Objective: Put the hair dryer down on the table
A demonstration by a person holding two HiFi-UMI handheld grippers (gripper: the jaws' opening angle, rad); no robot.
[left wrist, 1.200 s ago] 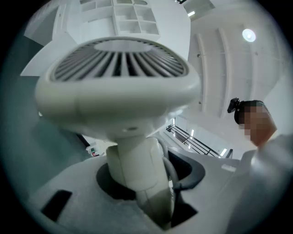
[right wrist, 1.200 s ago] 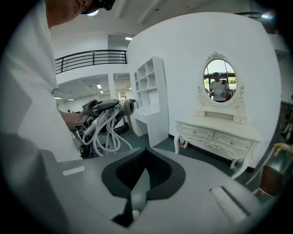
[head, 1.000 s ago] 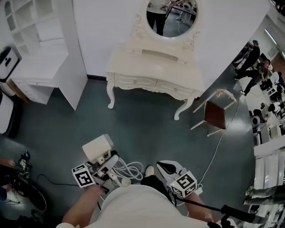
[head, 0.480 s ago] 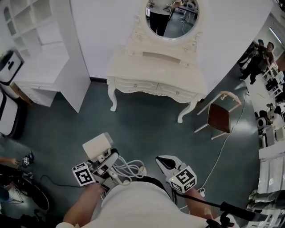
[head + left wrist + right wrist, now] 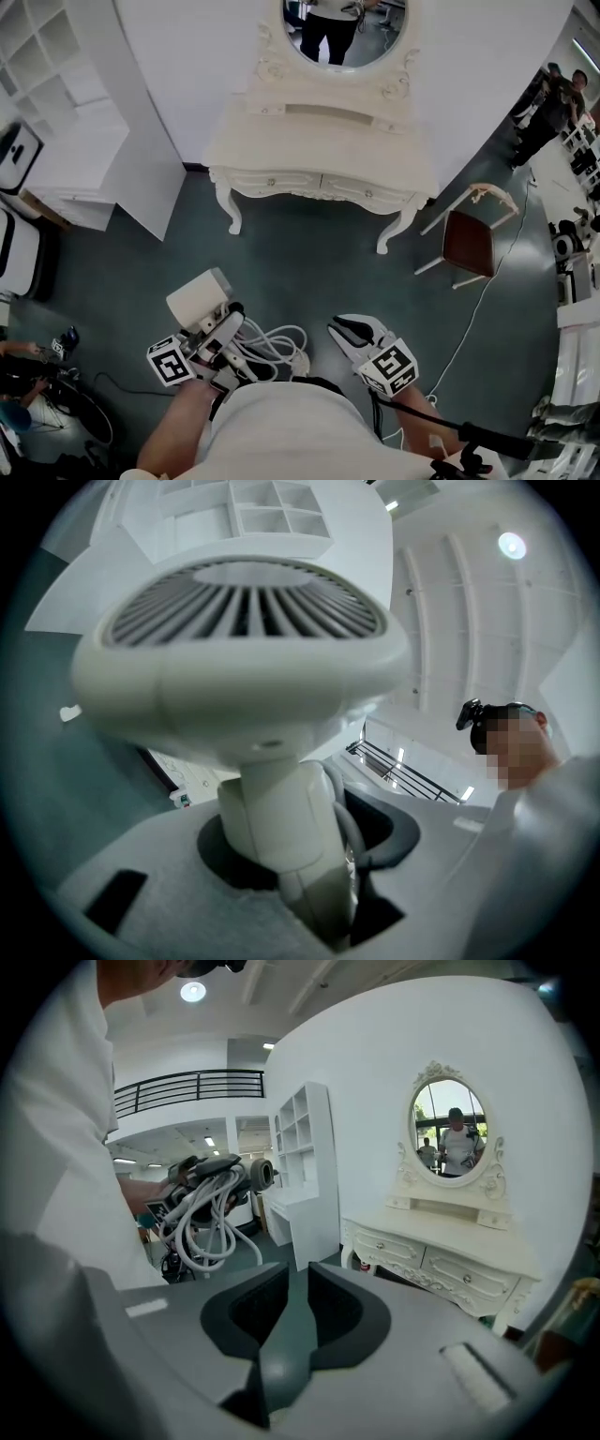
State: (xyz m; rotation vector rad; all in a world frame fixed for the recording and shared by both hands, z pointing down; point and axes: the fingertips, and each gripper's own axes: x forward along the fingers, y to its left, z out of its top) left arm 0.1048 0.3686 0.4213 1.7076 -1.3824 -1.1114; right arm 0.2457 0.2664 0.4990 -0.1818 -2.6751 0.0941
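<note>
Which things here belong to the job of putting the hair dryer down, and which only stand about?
Job: white plastic hair dryer, left gripper clamped on its handle, cream carved dressing table.
Standing about: cream chair with brown seat, white open-shelf unit, oval mirror.

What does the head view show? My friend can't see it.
Seen from above, a person's left gripper holds a white hair dryer with a looped cord. The right gripper, empty, has just been opening its jaws. Ahead stands a cream dressing table with an oval mirror.

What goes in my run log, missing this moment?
left gripper: shut on hair dryer | right gripper: empty, jaws just opening | table: ahead
</note>
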